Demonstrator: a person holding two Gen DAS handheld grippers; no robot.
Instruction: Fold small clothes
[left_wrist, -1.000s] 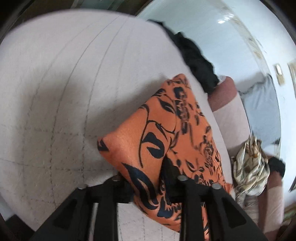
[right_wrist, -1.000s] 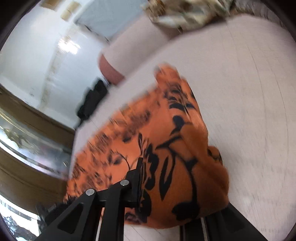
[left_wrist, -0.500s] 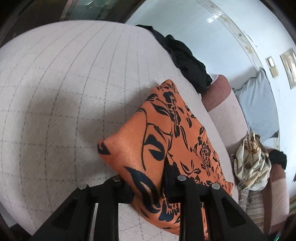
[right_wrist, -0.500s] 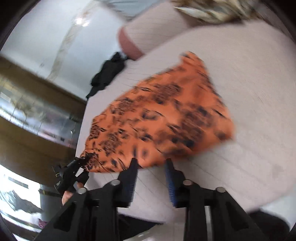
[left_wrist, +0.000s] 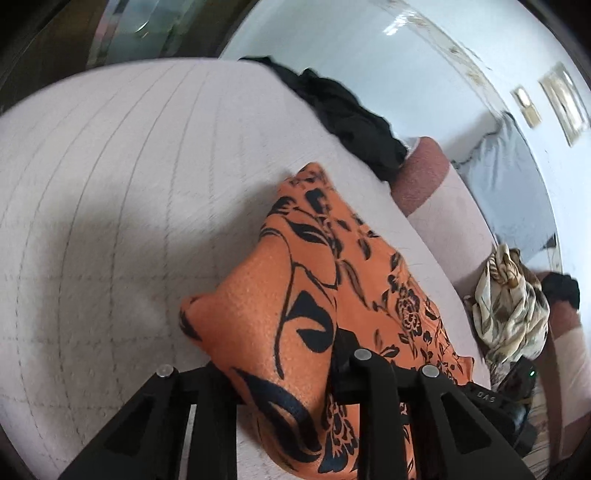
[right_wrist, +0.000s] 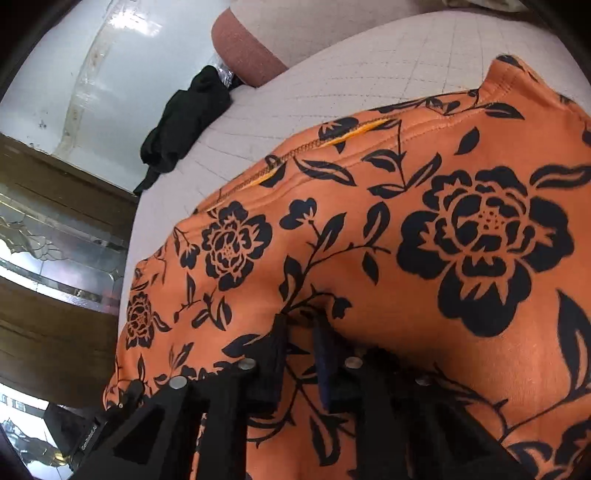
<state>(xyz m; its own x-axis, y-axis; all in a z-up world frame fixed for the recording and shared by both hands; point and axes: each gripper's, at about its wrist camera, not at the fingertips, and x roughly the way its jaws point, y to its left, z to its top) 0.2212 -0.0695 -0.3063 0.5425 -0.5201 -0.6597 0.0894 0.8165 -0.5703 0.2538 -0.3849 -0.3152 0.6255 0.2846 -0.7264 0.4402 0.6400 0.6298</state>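
The orange floral garment lies on the quilted bed, its long axis running away from the left gripper towards the black clothing; the left gripper pinches a near corner fold; the right gripper, jaws nearly together, pinches a pucker of cloth mid-panel, so both sit at the near edge.
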